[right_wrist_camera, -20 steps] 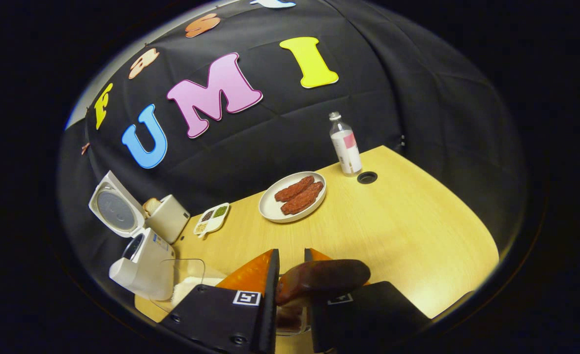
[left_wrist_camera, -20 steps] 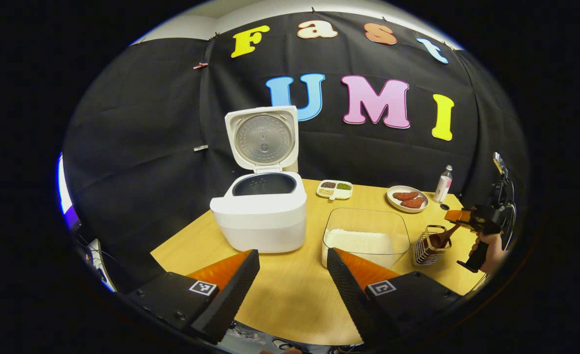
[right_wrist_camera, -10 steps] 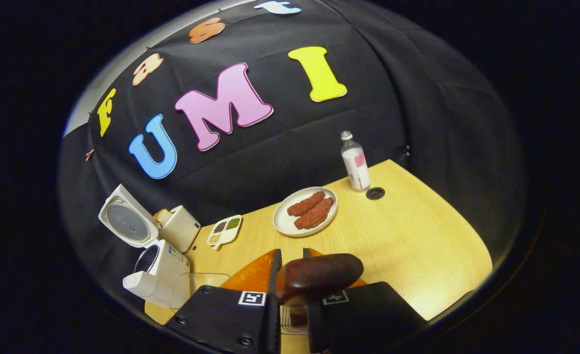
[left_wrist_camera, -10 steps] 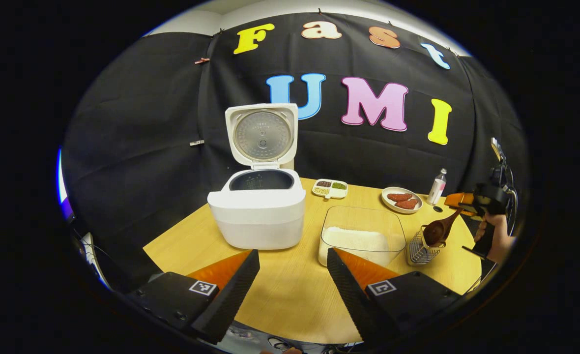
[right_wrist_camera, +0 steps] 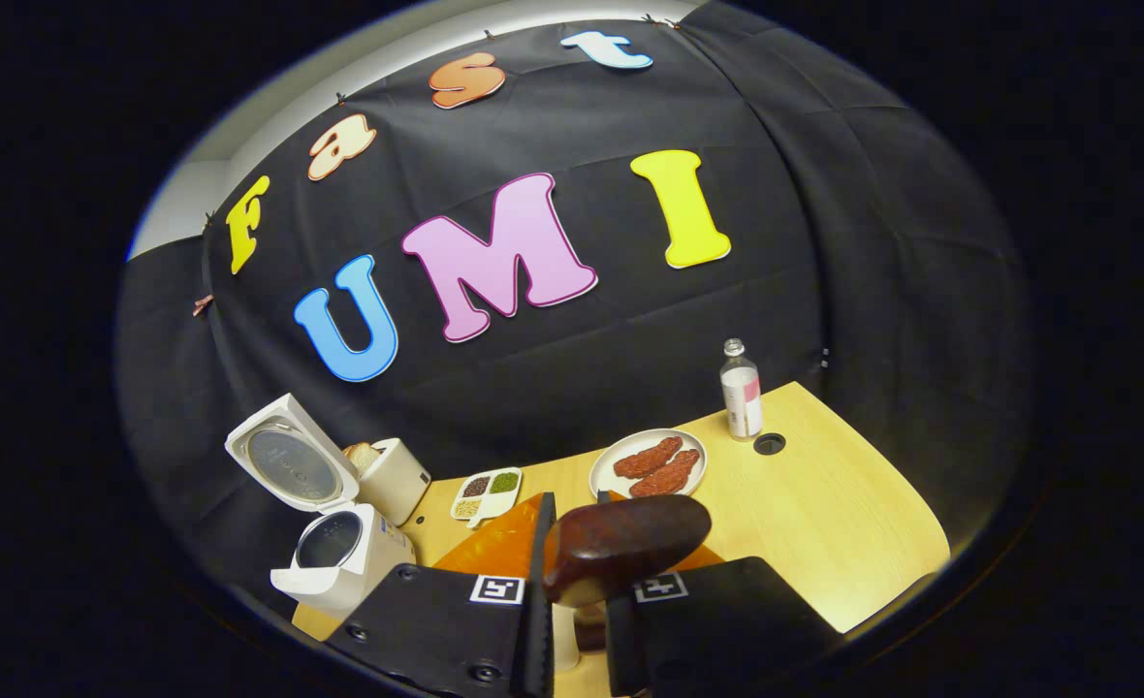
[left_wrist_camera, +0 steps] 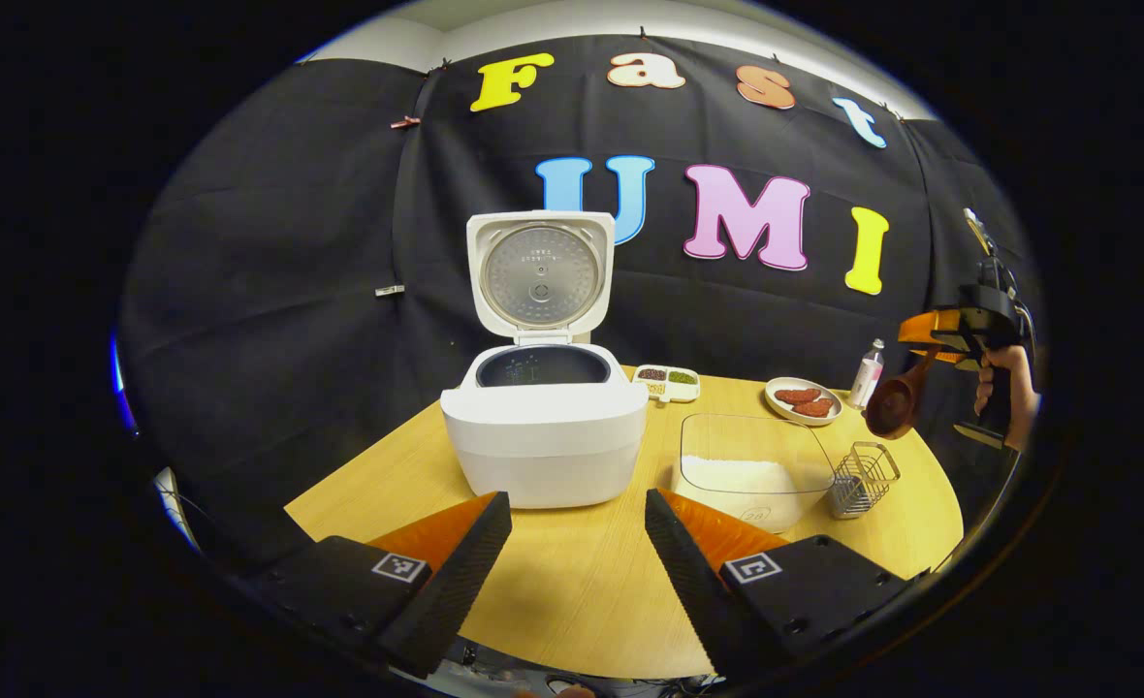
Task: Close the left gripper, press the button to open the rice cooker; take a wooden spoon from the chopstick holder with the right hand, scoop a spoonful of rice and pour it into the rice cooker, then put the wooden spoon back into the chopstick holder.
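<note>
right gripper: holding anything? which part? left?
The right gripper holds the wooden spoon by its handle end, bowl hanging down, clear of the chopstick holder. The left gripper is open and holds nothing.

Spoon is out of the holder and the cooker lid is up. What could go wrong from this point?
The right gripper holds the wooden spoon by its handle with the bowl hanging down, so it may swivel when it digs into the rice in the clear container. The wire chopstick holder stands right beside that container and could be knocked. Carrying rice to the rice cooker means crossing bare table, so grains may spill.
</note>
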Demonstrator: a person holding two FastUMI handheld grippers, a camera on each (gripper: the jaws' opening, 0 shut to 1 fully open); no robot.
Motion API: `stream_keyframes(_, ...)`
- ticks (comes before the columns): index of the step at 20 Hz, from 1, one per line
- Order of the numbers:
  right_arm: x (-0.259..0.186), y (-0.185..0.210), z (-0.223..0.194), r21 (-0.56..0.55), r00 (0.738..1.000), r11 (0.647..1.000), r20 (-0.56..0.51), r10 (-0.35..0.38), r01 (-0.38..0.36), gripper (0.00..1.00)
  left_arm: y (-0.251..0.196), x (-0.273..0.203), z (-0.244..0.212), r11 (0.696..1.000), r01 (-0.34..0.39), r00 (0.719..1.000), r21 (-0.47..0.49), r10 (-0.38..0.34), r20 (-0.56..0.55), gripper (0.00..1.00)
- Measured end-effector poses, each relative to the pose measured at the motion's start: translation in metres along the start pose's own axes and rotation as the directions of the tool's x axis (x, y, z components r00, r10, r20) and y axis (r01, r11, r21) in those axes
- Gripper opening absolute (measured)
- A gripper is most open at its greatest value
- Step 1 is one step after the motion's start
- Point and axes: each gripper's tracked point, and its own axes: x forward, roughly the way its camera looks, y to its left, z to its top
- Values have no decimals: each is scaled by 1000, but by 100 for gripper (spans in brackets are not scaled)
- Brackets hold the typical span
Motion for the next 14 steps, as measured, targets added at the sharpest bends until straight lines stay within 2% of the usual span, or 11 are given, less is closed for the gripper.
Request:
stream_keyframes(2, 3, 27, -5, -5, 1000, 1000, 1, 22, -22, 21, 9, 4, -6, 999, 24, 1000, -30, -25, -10, 96)
stream_keyframes(3, 5, 41, -9, -11, 999, 999, 1, 37, -37, 26, 15, 7, -8, 999, 30, 999, -43, -31, -16, 96)
stream_keyframes(4, 7, 54, -15, -21, 999, 998, -3, 51, -51, 21, 19, 9, -9, 998, 35, 999, -55, -36, -20, 96)
stream_keyframes(5, 10, 66, -23, -33, 998, 997, -10, 63, -63, 25, 25, 11, -12, 997, 34, 999, -65, -35, -22, 96)
stream_keyframes(6, 14, 77, -33, -48, 997, 996, -19, 72, -73, 21, 32, 14, -14, 997, 29, 999, -65, -31, -22, 96)
stream_keyframes(8, 20, 92, -55, -88, 995, 992, -34, 90, -92, 21, 41, 20, -22, 998, 37, 999, -59, -39, -36, 96)
stream_keyframes(14, 48, 100, -134, -180, 993, 979, -90, 75, -91, 21, 59, 44, -55, 997, 64, 994, -32, -66, -87, 96)
